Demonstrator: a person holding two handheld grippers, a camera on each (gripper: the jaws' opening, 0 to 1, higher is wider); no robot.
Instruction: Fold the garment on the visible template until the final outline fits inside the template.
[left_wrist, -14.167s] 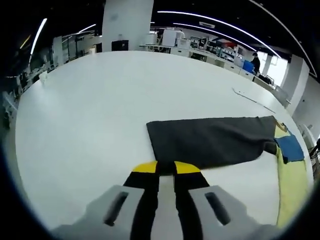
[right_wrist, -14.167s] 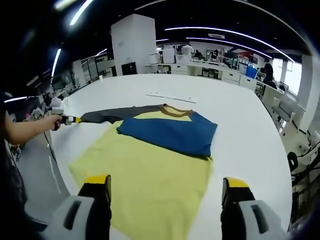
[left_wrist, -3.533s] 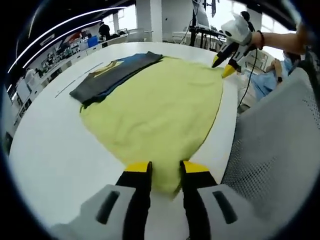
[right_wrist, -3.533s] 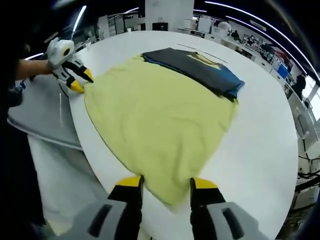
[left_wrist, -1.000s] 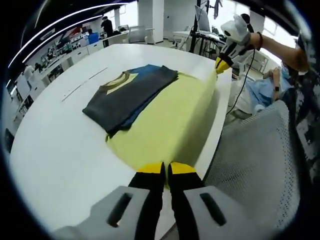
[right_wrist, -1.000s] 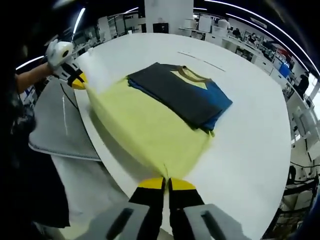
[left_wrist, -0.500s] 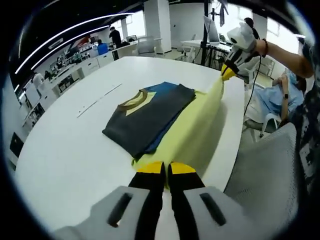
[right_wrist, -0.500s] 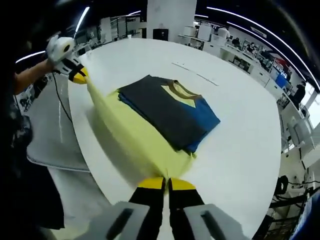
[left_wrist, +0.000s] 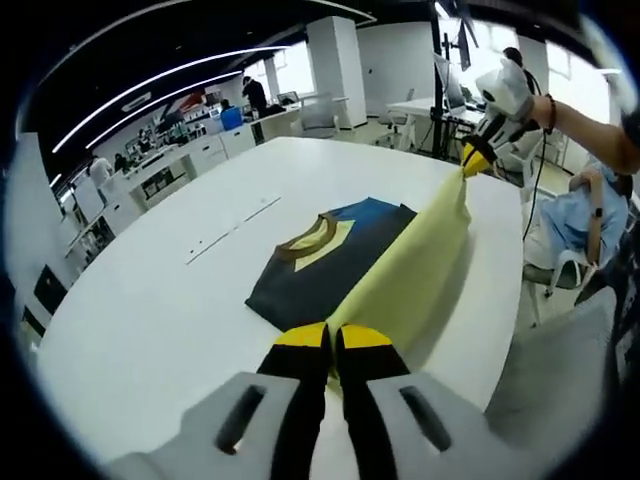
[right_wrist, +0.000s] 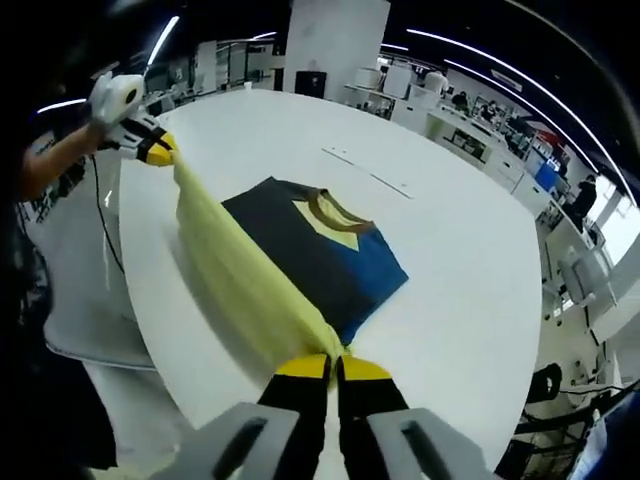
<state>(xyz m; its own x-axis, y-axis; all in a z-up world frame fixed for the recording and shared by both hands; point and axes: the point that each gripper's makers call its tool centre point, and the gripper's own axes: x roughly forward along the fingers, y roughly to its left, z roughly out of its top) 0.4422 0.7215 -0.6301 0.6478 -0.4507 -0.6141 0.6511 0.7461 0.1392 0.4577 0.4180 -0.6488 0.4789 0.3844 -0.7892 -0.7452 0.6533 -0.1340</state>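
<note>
A garment lies on the white table (left_wrist: 140, 300), its dark grey and blue upper part (left_wrist: 325, 255) folded flat with the brown collar (left_wrist: 310, 235) showing. The yellow lower part (left_wrist: 410, 275) is lifted off the table and stretched between both grippers. My left gripper (left_wrist: 332, 340) is shut on one yellow hem corner. The right gripper (left_wrist: 478, 160) holds the other corner at the upper right. In the right gripper view, my right gripper (right_wrist: 333, 368) is shut on the yellow cloth (right_wrist: 245, 280), and the left gripper (right_wrist: 150, 148) pinches the far corner beside the folded part (right_wrist: 300, 245).
A thin line of marks (left_wrist: 235, 222) crosses the table beyond the collar, also seen as a strip (right_wrist: 365, 170). A grey mesh chair (left_wrist: 560, 380) stands at the table's near edge. Desks and several people fill the room behind.
Both grippers, earlier open at the hem corners, shut on them. They have lifted the yellow hem off the table and carried it toward the collar.
</note>
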